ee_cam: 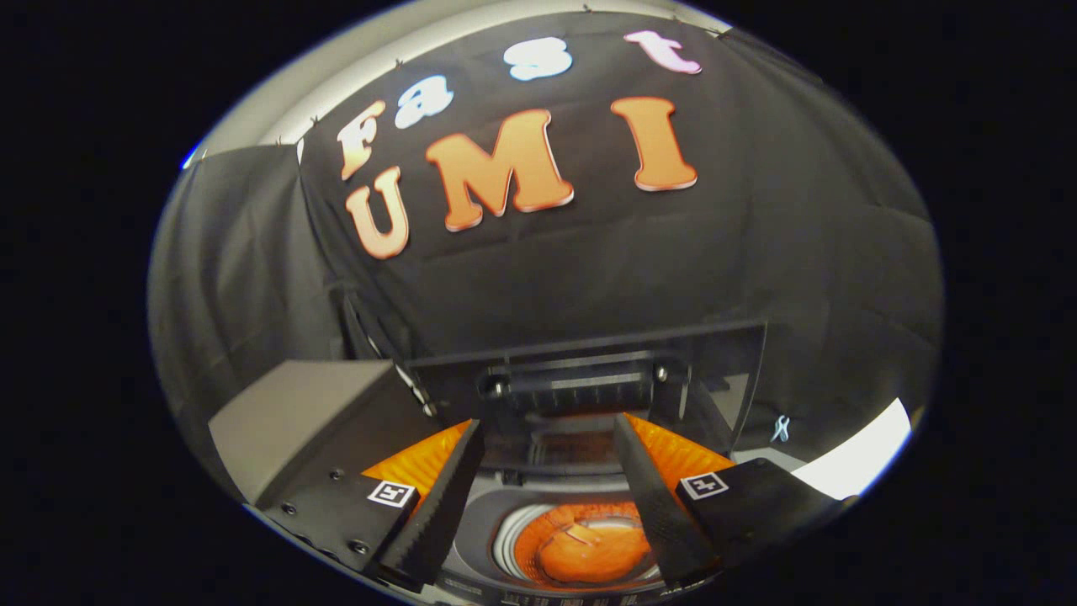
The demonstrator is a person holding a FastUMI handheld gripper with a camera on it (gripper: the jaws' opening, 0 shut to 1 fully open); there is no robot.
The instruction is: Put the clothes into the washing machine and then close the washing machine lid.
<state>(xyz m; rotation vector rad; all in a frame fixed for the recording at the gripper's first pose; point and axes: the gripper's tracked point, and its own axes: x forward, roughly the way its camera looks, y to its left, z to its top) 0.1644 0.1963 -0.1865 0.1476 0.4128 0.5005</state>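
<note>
Spread wide and empty, the gripper (547, 497) hovers over the washing machine (480, 539), orange clothes (589, 551) already in its drum; the raised lid (580, 379) beyond likely needs closing next.

Back wall: black cloth (589, 278), hung across the whole rear of the booth, lightly creased with faint horizontal folds.
Side wall: a second black cloth panel (227, 252) on one side, meeting the back cloth at a vertical seam.
Above the cloth: a pale grey band (336, 76), with small clips along the cloth's top edge.
Grey box: a plain grey block (294, 412) stands low before the side panel.
Light: a bright white patch (858, 459) low on the opposite side; the rest is dim.
</note>
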